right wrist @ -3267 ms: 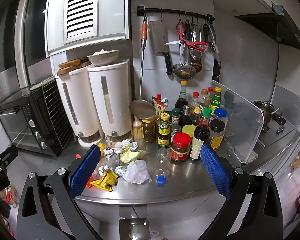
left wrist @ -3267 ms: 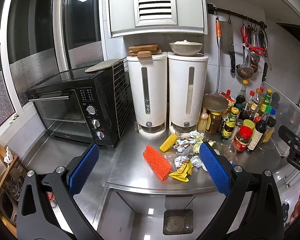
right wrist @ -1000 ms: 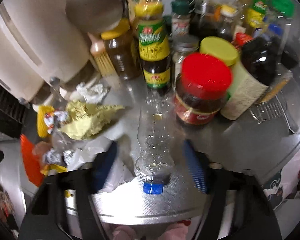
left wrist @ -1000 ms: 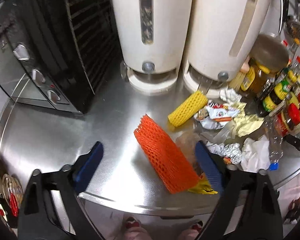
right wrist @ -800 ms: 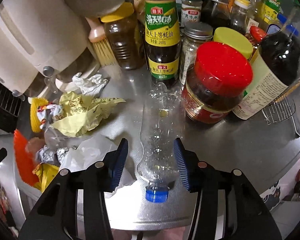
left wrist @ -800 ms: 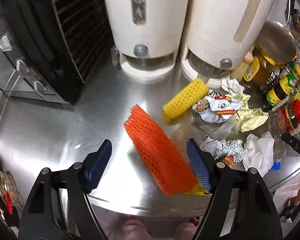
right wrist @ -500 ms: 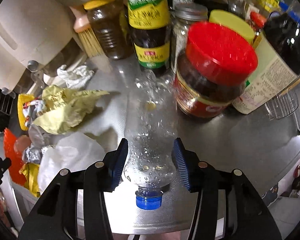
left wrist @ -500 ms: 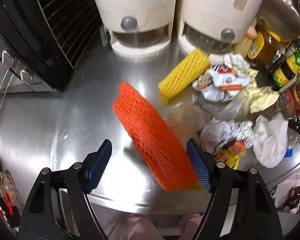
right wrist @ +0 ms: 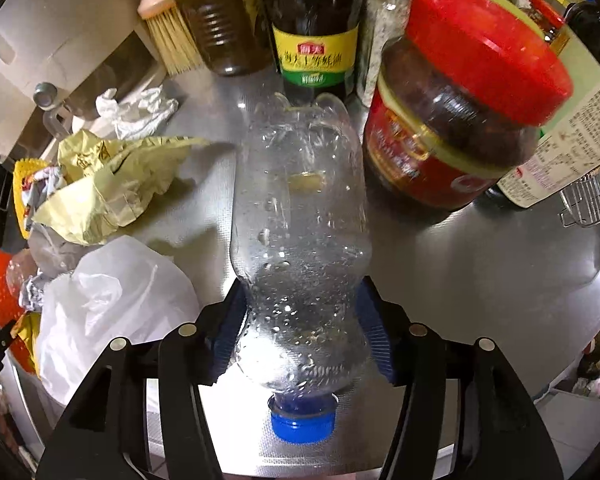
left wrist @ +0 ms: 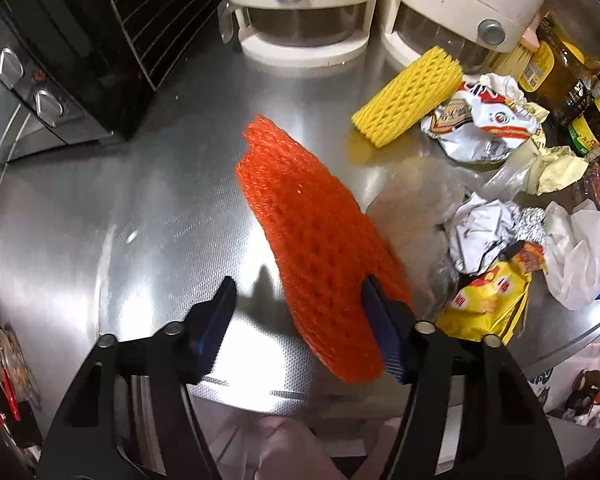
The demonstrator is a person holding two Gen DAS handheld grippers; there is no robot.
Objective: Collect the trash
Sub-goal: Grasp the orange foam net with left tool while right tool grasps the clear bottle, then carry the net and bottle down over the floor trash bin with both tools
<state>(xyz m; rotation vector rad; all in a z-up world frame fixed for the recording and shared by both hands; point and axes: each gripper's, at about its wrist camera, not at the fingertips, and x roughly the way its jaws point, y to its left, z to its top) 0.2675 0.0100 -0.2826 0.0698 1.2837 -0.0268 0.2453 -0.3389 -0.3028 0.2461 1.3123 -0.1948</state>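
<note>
- Pinching the neck end of a clear plastic bottle point(right wrist: 300, 216) between blue pads: right gripper point(right wrist: 302, 332), jaws pressed against both sides, bottle lying on the steel counter point(right wrist: 480, 264) with its blue cap point(right wrist: 303, 426) toward the camera.
- Straddling the near end of an orange foam net point(left wrist: 316, 240): left gripper point(left wrist: 300, 320), jaws apart, right pad touching the net, left pad clear of it.
- Lying just right of the net: yellow snack bag point(left wrist: 484, 304), crumpled foil point(left wrist: 488, 232), white plastic bag point(left wrist: 576, 256).
- Farther back: yellow foam net point(left wrist: 408, 96) beside a dispenser base point(left wrist: 300, 24).
- Standing just beyond the bottle: red-lidded jar point(right wrist: 468, 96).
</note>
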